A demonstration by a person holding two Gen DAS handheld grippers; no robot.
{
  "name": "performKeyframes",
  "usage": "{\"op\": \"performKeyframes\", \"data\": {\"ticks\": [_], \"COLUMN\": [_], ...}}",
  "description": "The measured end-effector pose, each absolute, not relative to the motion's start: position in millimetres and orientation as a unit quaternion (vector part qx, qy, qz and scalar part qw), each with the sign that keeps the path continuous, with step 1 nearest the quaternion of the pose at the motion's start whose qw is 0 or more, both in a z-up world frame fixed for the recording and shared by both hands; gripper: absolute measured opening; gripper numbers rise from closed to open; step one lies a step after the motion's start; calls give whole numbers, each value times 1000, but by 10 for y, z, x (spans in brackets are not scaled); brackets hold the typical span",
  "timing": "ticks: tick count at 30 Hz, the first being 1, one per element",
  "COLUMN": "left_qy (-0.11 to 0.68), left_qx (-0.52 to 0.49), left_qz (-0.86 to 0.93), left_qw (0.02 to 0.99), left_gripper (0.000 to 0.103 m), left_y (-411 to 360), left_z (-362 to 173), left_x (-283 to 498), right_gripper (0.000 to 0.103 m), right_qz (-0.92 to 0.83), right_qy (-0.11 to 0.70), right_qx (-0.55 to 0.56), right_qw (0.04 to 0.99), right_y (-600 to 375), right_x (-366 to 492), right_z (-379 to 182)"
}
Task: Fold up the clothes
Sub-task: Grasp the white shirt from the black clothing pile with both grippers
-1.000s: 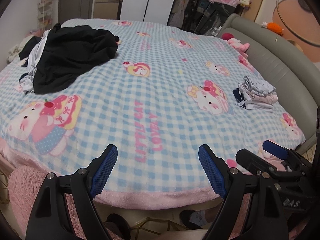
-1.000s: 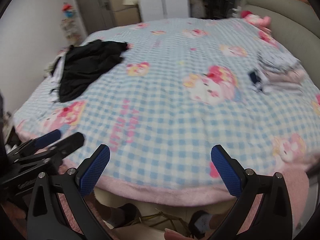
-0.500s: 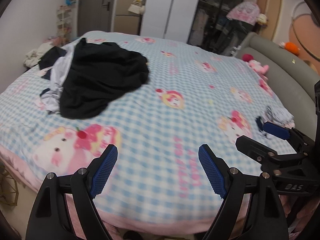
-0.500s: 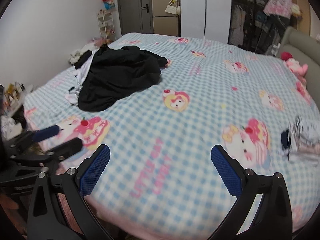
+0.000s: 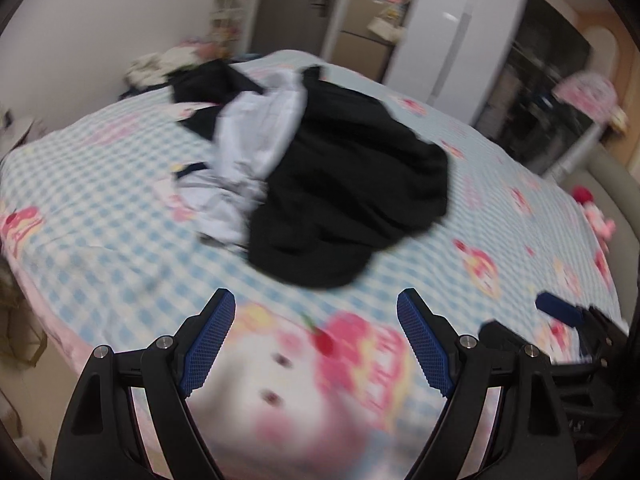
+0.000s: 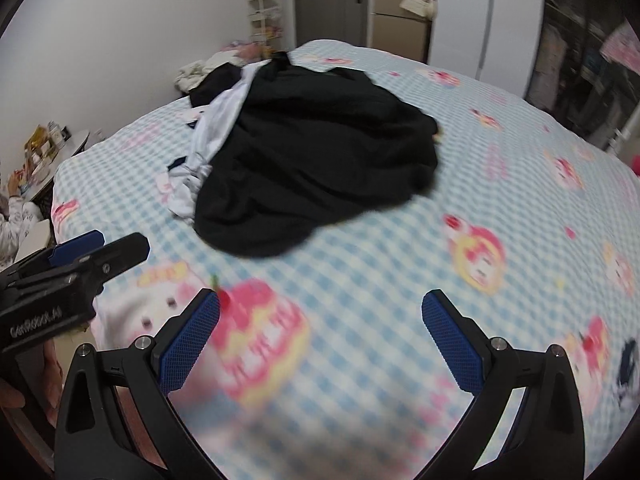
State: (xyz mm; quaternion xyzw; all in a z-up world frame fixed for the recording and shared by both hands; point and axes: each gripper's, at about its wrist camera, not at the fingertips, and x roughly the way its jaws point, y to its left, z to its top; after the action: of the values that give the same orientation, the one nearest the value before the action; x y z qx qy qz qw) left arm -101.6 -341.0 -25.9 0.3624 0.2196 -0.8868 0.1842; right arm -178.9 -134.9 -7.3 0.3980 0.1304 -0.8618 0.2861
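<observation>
With fingers apart and empty, the left gripper (image 5: 316, 340) and right gripper (image 6: 320, 340) hover near the bed's (image 6: 500, 208) edge, while the limp black garment (image 6: 320, 168) heaped farther in should pinch easily by its near hem.

Black garment (image 5: 348, 200): matt soft cloth, creased. White garment (image 5: 256, 140): thin smooth cloth. Blanket (image 6: 400, 264): fuzzy checked fleece, printed. Left fingers (image 5: 208, 344): matt black plastic, blue dimpled rubbery pads, shiny metal screws. Right fingers (image 6: 452, 344): same. Wardrobe (image 6: 488, 12): glossy white.
</observation>
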Motion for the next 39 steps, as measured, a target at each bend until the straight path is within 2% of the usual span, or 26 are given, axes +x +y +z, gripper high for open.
{"op": "performKeyframes", "data": {"ticks": [5, 6, 7, 9, 12, 15, 21, 22, 23, 24, 25, 26, 27, 28, 30, 34, 37, 39], "left_qy": [253, 262, 272, 280, 286, 303, 298, 295, 292, 288, 284, 280, 276, 266, 249, 226, 219, 213], "left_qx": [374, 375, 376, 385, 395, 403, 435, 437, 438, 434, 429, 423, 415, 412, 408, 405, 399, 394], "left_qz": [-865, -862, -860, -854, -851, -849, -844, -844, -845, -849, -854, -859, -865, -870, -878, -886, -890, -893], "left_qw": [219, 217, 213, 211, 194, 155, 103, 98, 94, 85, 75, 64, 56, 52, 43, 13, -17, -40], "left_gripper": [85, 82, 74, 63, 62, 62, 64, 60, 51, 36, 33, 28, 18, 18, 17, 16, 15, 15], "left_y": [-4180, -4309, -4419, -4623, -4828, -4959, -4947, -4927, -4907, -4859, -4806, -4753, -4684, -4603, -4439, -4150, -3949, -3751], "left_z": [-615, -696, -770, -916, -1087, -1241, -1510, -1534, -1558, -1528, -1486, -1445, -1378, -1312, -1190, -937, -715, -559], "left_x": [-1215, -1249, -1280, -1379, -1530, -1677, -2034, -2083, -2132, -2139, -2138, -2136, -2109, -2083, -2038, -1948, -1862, -1784], "right_gripper": [100, 96, 92, 87, 72, 65, 68, 69, 68, 63, 50, 46, 42, 26, 18, 12, 11, 6], "right_qz": [-850, -847, -844, -833, -815, -795, -786, -787, -787, -784, -781, -779, -781, -783, -788, -799, -807, -811], "right_qy": [146, 150, 155, 166, 180, 184, 186, 179, 176, 178, 179, 181, 180, 179, 176, 164, 155, 150], "right_qx": [387, 385, 383, 389, 404, 424, 427, 426, 425, 425, 425, 424, 419, 413, 405, 392, 379, 371], "right_qw": [326, 334, 342, 357, 375, 394, 407, 409, 411, 416, 420, 425, 427, 429, 428, 425, 425, 426], "right_y": [-2140, -2302, -2462, -2746, -3111, -3406, -3673, -3690, -3702, -3703, -3704, -3697, -3648, -3598, -3465, -3129, -2834, -2581], "right_x": [-1986, -2028, -2070, -2152, -2255, -2317, -2386, -2412, -2430, -2427, -2424, -2416, -2378, -2339, -2266, -2147, -2009, -1918], "right_z": [-256, -306, -359, -506, -756, -1017, -1330, -1338, -1342, -1340, -1338, -1330, -1289, -1248, -1159, -963, -794, -663]}}
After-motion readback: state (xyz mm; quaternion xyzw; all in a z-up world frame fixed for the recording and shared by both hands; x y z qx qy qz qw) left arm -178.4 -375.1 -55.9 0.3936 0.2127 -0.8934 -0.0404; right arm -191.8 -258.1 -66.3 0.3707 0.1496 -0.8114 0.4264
